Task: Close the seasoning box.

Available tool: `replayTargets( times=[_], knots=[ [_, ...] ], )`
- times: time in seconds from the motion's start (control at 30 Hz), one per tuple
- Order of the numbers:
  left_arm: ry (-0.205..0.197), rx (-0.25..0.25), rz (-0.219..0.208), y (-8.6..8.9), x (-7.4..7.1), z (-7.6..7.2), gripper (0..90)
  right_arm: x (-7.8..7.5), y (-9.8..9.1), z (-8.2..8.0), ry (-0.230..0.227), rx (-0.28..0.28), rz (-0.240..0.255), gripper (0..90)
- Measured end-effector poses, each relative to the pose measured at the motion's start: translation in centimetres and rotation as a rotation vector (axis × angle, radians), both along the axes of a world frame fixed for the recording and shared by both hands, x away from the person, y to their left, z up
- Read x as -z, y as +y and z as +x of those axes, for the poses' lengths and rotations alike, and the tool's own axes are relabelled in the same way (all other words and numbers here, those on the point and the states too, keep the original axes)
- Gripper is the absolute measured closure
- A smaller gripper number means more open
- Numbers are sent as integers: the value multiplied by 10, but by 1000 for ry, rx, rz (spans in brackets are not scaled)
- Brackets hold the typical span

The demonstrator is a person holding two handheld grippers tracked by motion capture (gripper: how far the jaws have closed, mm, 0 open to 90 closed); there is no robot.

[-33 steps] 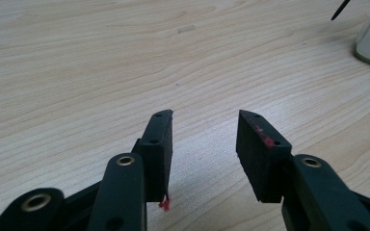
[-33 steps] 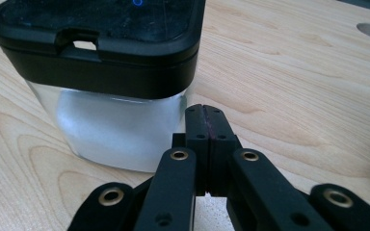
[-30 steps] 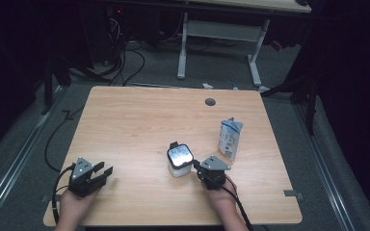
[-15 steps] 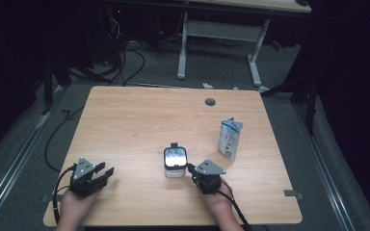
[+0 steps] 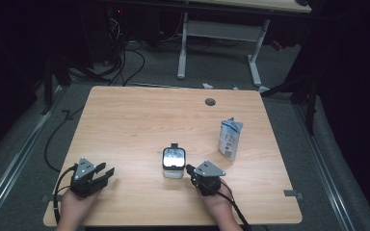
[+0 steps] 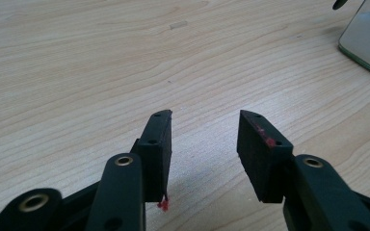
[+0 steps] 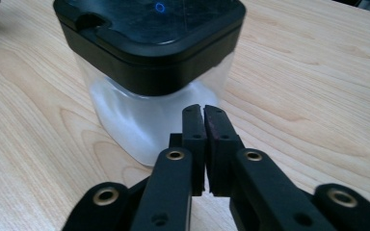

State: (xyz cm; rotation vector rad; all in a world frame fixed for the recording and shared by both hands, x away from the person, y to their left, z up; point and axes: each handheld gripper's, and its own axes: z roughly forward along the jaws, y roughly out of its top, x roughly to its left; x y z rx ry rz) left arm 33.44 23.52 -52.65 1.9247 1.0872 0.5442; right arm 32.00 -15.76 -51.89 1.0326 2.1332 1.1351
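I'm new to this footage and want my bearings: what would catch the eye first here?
A clear square container with a black lid stands near the table's front middle, the right gripper with jaws nearly together just beside it. A white-blue pouch stands upright to the right; the left gripper rests open at front left.

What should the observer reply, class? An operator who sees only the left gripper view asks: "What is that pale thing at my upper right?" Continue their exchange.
Observer: A clear jar with a black lid, upright on the table.
Operator: Where is the other gripper?
Observer: The right gripper points at the jar's side. Its jaws are nearly together, have just been opening, and hold nothing.
Operator: Anything else out there?
Observer: A white and blue pouch stands to the right of the jar, apart from it.
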Motion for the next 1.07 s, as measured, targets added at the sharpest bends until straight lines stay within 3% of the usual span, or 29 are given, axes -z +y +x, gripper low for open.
replayTargets(
  times=[0.17,0.43,0.57,0.7,1.07],
  knots=[
    [2,3,4,1,0,0,562,0,-18,-1,11,42,4,770],
    [-2,7,21,-3,1,0,542,0,-74,-9,16,166,42,692],
    [-2,8,22,-5,1,0,531,-3,-99,-20,0,220,65,656],
    [-8,7,21,-5,0,-1,526,1,-119,-36,-10,258,42,633],
    [-10,9,24,-7,0,-1,519,1,-127,-41,-17,282,47,616]
  ],
)
